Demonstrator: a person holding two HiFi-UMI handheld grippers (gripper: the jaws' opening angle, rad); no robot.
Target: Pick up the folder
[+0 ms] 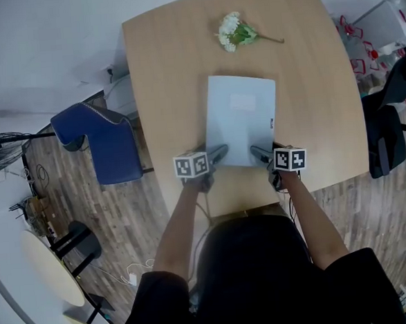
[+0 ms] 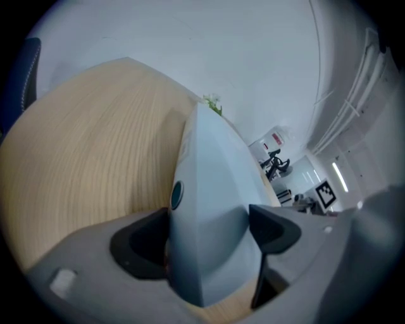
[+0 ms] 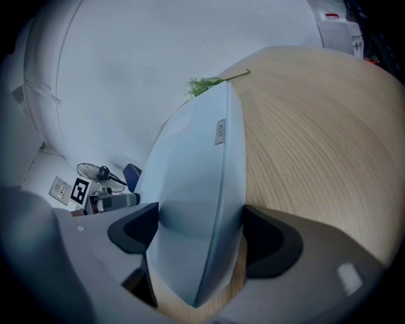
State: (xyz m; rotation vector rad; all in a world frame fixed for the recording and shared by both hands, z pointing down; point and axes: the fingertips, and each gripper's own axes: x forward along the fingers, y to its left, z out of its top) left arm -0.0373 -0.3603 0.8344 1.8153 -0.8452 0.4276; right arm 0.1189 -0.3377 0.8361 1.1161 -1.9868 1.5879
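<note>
Left gripper point(image 1: 219, 150) sits at the near left corner of the folder point(image 1: 240, 117), jaws spread wide; in the left gripper view that corner stands between them, resting against the table-side jaw with a thin gap to the other jaw, so nothing is pinched; right gripper point(image 1: 257, 149) mirrors it at the near right corner, jaws equally wide, the folder's corner between them and close beside the table-side jaw, again not clamped; both grippers angle inward and downward from the person's forearms; the folder lies mid-table on the light wooden table point(image 1: 169, 70), long sides running away from the person, with broad bare wood to its left and right and a narrower strip between its near edge and the table's near edge; a small sprig of white flowers point(image 1: 235, 32) lies beyond the far edge, well apart; a blue chair point(image 1: 101, 141) stands off the table's left side, a black chair point(image 1: 385, 138) off the right; the folder is pale blue-grey, rectangular, closed, with a faint label patch on its cover and a small dark mark on its right edge.
</note>
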